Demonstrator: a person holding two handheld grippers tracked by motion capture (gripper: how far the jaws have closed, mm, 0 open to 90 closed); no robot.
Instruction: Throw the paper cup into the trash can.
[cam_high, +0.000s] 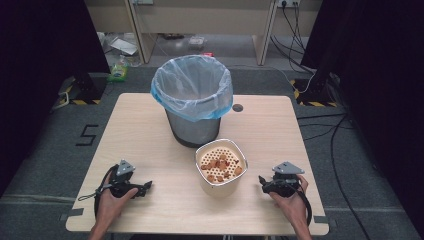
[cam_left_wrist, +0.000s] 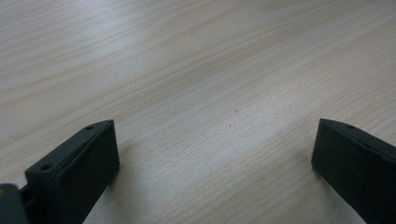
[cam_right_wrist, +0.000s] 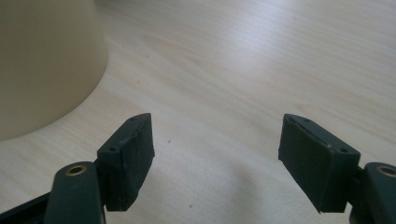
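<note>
A cream basket (cam_high: 221, 168) with a perforated bottom holds several orange-brown food pieces (cam_high: 220, 165) near the table's front middle. Behind it stands a grey bin (cam_high: 193, 100) lined with a pale blue bag. My left gripper (cam_high: 146, 187) rests low over the table at the front left, open, with bare wood between its jaws (cam_left_wrist: 215, 140). My right gripper (cam_high: 261, 182) sits at the front right, just right of the basket, open and holding nothing (cam_right_wrist: 217, 140). The basket's cream wall (cam_right_wrist: 42, 60) fills the left of the right gripper view.
The light wooden table (cam_high: 140, 125) has a small dark round hole (cam_high: 238, 107) behind the bin on the right. Beyond the table lie cables (cam_high: 320, 120), a green bottle (cam_high: 119, 70) and wooden furniture legs on the grey floor.
</note>
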